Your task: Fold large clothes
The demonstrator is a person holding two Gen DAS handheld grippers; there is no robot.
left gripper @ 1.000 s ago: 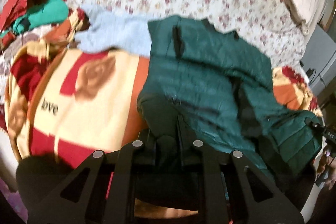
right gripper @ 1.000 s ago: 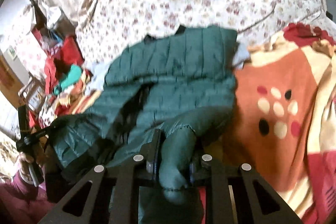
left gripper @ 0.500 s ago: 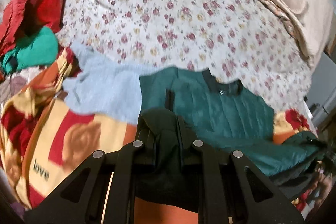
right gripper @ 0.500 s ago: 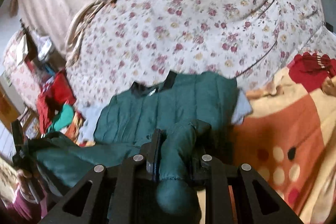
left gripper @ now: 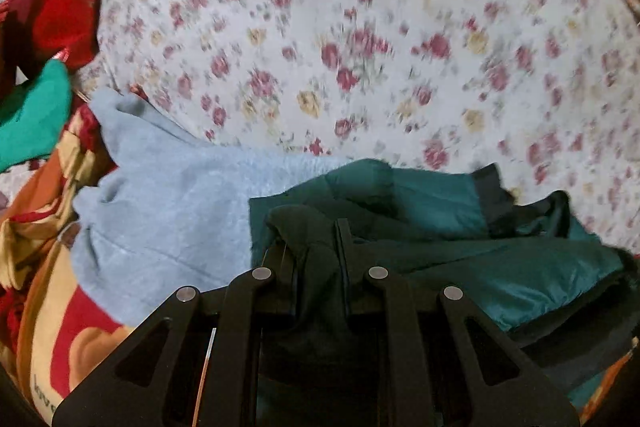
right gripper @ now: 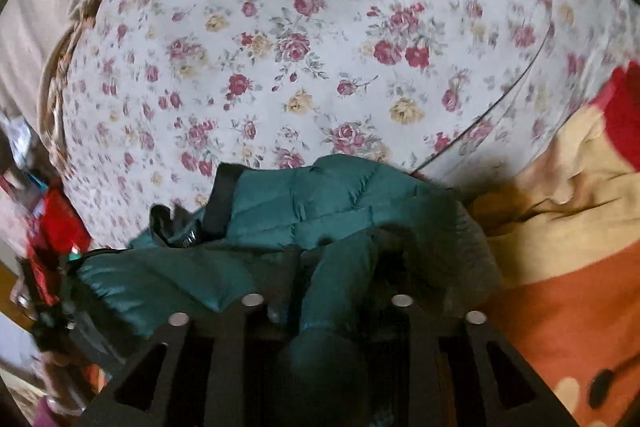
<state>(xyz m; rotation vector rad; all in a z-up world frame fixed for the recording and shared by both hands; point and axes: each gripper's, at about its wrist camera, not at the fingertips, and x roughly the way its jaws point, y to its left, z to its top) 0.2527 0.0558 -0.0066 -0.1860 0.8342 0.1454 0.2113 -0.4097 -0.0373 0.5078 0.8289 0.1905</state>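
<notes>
A dark green quilted jacket (left gripper: 520, 267) lies doubled over on the bed, its black collar (left gripper: 488, 195) toward the floral sheet. My left gripper (left gripper: 312, 247) is shut on a dark fold of the jacket's edge. In the right wrist view the same jacket (right gripper: 320, 203) bunches in front of the fingers, and my right gripper (right gripper: 340, 267) is shut on a green cuffed end of it. Both hold their parts over the collar end of the jacket.
A floral sheet (left gripper: 360, 27) covers the bed beyond. A light blue garment (left gripper: 168, 195) lies left of the jacket on an orange, cream and red blanket (right gripper: 560, 267). Red and green clothes (left gripper: 40, 67) pile at the far left.
Both grippers have carried the jacket's lower end forward and over, toward the collar. The jacket was spread out and is now doubled. The view is closer to the floral sheet.
</notes>
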